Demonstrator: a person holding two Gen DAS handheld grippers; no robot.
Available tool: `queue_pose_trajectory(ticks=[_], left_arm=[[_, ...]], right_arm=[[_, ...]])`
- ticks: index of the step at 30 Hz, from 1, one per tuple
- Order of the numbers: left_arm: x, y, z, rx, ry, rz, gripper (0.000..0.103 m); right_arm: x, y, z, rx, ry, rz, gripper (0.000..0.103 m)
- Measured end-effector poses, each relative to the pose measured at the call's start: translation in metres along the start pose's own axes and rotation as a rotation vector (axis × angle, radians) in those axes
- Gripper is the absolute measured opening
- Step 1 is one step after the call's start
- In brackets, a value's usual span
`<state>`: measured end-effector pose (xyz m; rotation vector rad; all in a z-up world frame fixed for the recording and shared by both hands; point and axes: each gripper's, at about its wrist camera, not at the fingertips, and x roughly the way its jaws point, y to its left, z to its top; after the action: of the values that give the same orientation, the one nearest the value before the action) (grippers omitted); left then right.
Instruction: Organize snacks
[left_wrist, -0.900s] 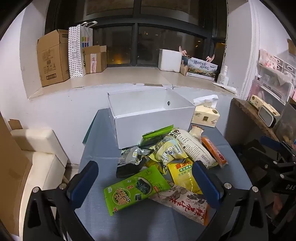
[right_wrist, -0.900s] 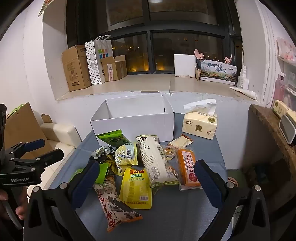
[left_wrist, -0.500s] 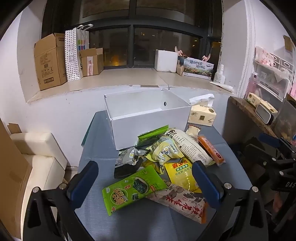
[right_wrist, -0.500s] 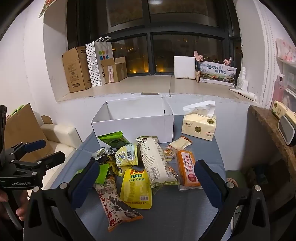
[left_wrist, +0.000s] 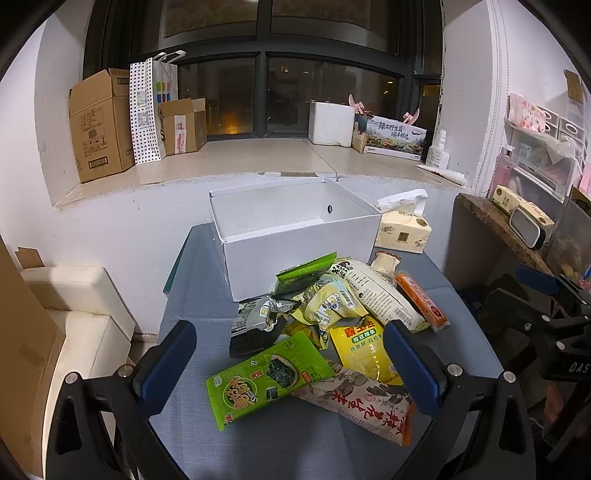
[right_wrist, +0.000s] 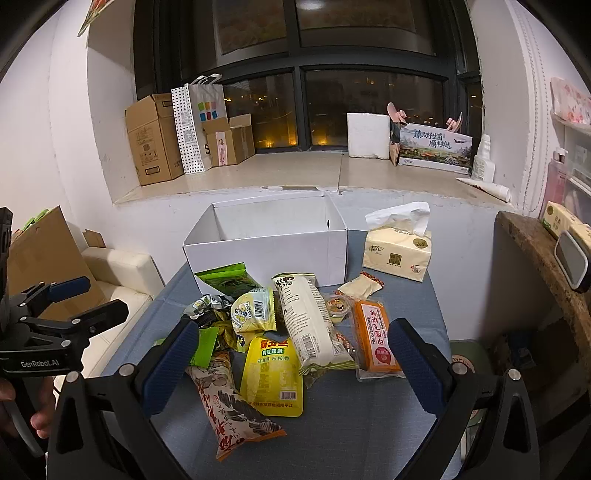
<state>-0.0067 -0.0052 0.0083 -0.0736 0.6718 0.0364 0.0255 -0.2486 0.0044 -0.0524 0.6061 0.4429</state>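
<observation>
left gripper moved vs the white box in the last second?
Yes, slightly. In the left wrist view the white box sits a little lower and further left than before, so the left gripper has tilted or drifted a bit up and right. Its jaws stay open.

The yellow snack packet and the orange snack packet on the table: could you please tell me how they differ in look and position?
The yellow snack packet is broad and pouch-shaped, while the orange snack packet is narrower and bar-like inside a clear wrapper. The yellow one lies near the middle of the pile, partly tucked under the long white packet; the orange one lies at the pile's right edge, beside that packet. Both lie flat on the grey table, outside the white box.
</observation>
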Motion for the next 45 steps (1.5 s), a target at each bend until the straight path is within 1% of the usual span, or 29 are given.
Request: queue_pose_trajectory(ticks=[45], left_arm=[[-0.0062, -0.0008, -0.0003, -0.002, -0.009, -0.007, 0.103]], right_arm=[[-0.0034, 0.0019, -0.0019, -0.012, -0.012, -0.002, 0.103]])
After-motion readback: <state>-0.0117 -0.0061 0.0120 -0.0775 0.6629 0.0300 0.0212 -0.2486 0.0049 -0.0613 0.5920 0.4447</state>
